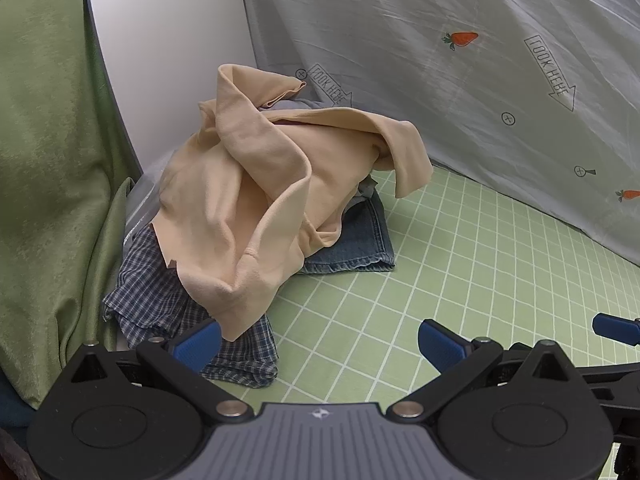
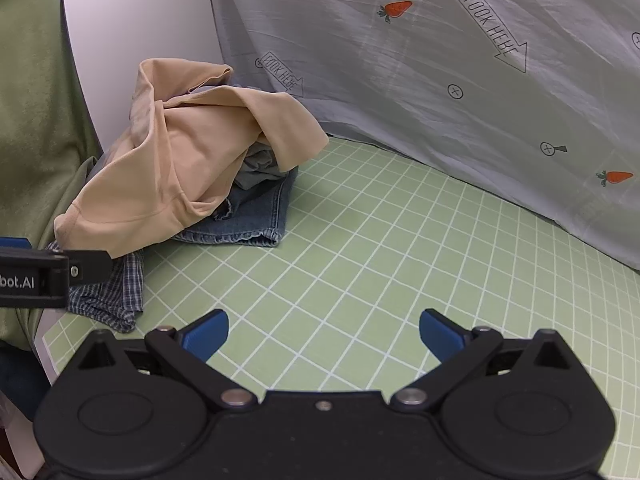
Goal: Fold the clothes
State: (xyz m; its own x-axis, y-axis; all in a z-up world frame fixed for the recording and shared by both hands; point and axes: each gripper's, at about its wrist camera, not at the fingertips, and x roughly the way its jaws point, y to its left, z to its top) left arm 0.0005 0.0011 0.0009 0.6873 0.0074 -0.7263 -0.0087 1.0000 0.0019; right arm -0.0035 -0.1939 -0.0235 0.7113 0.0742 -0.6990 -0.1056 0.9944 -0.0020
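Now both grippers, left (image 1: 319,343) and right (image 2: 324,332), hover empty, jaws spread. Pile at table (image 2: 360,240) back-left corner: tan top (image 1: 248,200) over jeans (image 1: 360,240), plaid shirt (image 1: 160,300). Best: pinch tan hem edge only, lift clear, spread flat mid-table.

Four garments are in one pile at the left: one peach top (image 1: 248,200), one denim piece (image 1: 360,240), one checked shirt (image 1: 160,300), one grey piece (image 2: 260,164). Two grippers (image 1: 318,344) (image 2: 324,332).
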